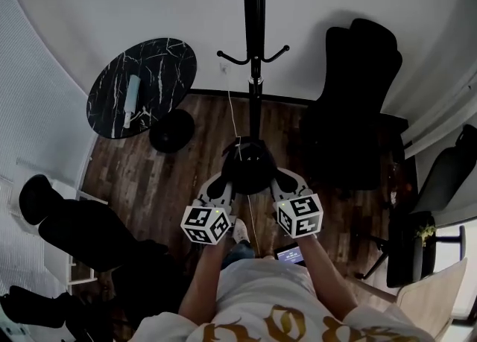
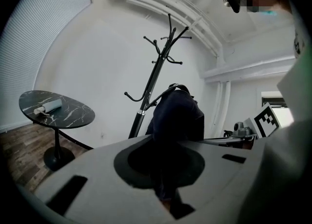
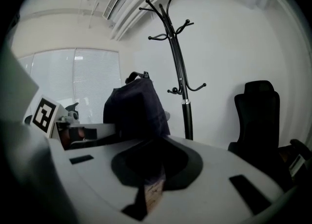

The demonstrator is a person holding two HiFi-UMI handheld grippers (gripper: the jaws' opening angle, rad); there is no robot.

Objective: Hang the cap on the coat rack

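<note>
Grippers, head view: left gripper (image 1: 223,184) and right gripper (image 1: 282,182), 2 in all, each pinch one side of the dark cap (image 1: 250,163) in front of the coat rack (image 1: 256,80) pole, apart from it. No hook bears it, so raising and hanging are left, I judge.
Left gripper view: jaws clamped on cap fabric; marble table (image 2: 56,108) left of rack.
Right gripper view: jaws clamped likewise; office chair (image 3: 256,115) right of rack, absent from the left gripper view.

The left hand-held gripper (image 1: 222,182) and right hand-held gripper (image 1: 282,181) reach forward, jaws clamped.

Coat rack (image 1: 256,72) ahead (chair (image 1: 358,102) right)
</note>
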